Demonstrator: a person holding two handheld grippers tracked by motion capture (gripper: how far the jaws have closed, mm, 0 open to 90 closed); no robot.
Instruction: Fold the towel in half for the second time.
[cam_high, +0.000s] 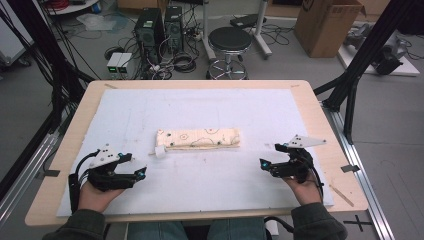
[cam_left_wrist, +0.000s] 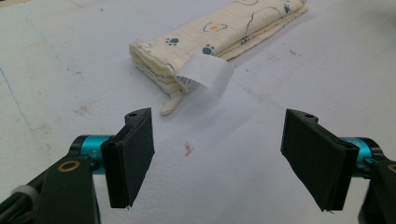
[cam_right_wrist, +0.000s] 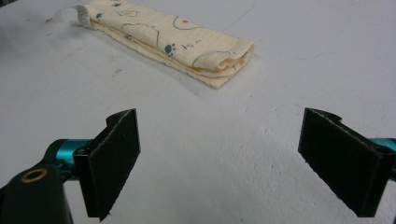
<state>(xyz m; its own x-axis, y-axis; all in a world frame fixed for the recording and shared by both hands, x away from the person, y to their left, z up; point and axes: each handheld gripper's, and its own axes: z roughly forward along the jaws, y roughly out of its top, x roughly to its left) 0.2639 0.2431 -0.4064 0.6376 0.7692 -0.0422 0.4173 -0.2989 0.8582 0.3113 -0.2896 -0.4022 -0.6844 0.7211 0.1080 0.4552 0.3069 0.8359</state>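
Both grippers open, cloth folded at mid-counter.

The left gripper and right gripper rest jaws wide apart and empty, near either end of the cloth. Each should approach low and pinch one end's top layer, probably beside the tag. The white mat covers the counter; a stool stands beyond.

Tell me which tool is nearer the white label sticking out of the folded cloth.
Left. The left tool sits just below and left of the white label, at that end of the folded cloth. The right tool is beyond the cloth's opposite end.
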